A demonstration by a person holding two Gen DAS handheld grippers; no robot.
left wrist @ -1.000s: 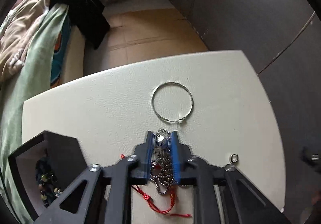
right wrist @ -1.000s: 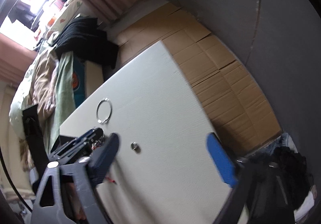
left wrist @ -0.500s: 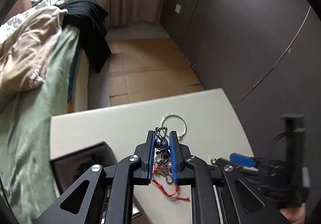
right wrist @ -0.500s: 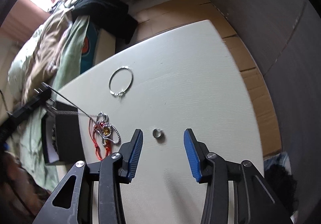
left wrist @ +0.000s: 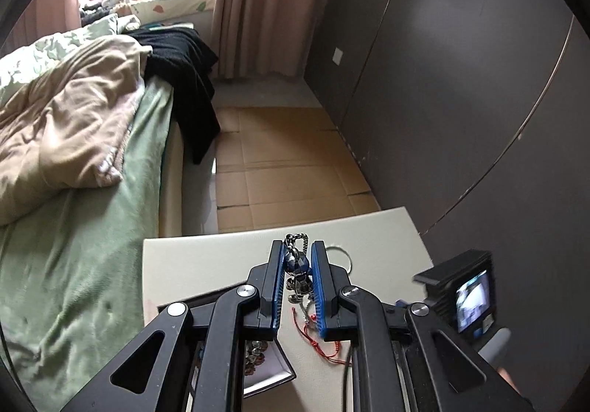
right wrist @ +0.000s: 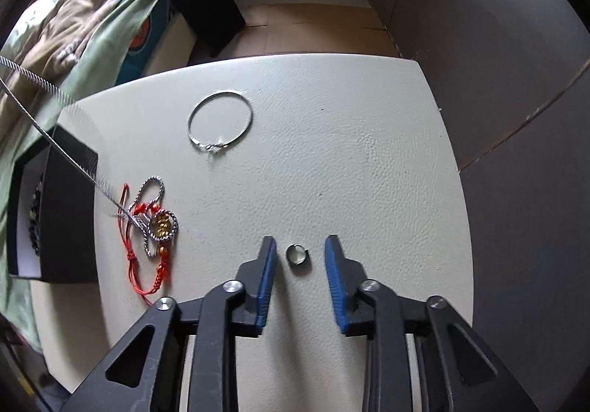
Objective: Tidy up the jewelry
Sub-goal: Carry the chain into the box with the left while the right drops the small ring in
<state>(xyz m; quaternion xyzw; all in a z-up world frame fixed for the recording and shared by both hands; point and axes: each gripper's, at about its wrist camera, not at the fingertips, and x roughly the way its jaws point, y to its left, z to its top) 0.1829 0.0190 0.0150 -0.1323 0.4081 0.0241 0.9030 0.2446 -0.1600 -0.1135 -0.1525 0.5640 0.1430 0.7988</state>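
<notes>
My left gripper (left wrist: 297, 246) is shut on a silver chain necklace (left wrist: 297, 264) and holds it high over the white table (left wrist: 206, 257). In the right wrist view the chain (right wrist: 73, 168) runs taut from the upper left down to its coiled end (right wrist: 155, 213), which lies tangled with a red cord bracelet (right wrist: 147, 264). My right gripper (right wrist: 299, 246) points down at the table, its jaws closing either side of a small silver ring (right wrist: 296, 254). The blue pads (right wrist: 267, 264) stand clear of the ring.
A silver bangle (right wrist: 220, 120) lies flat towards the table's far side. A black jewellery box (right wrist: 55, 213) with beads inside stands open at the left edge. A bed with blankets (right wrist: 92, 24) lies beyond the table's left edge, a dark wall (right wrist: 516, 43) to the right.
The left gripper has risen with the chain, so the table looks smaller below it. The right gripper has swung down over the ring and its jaws have narrowed a lot.
</notes>
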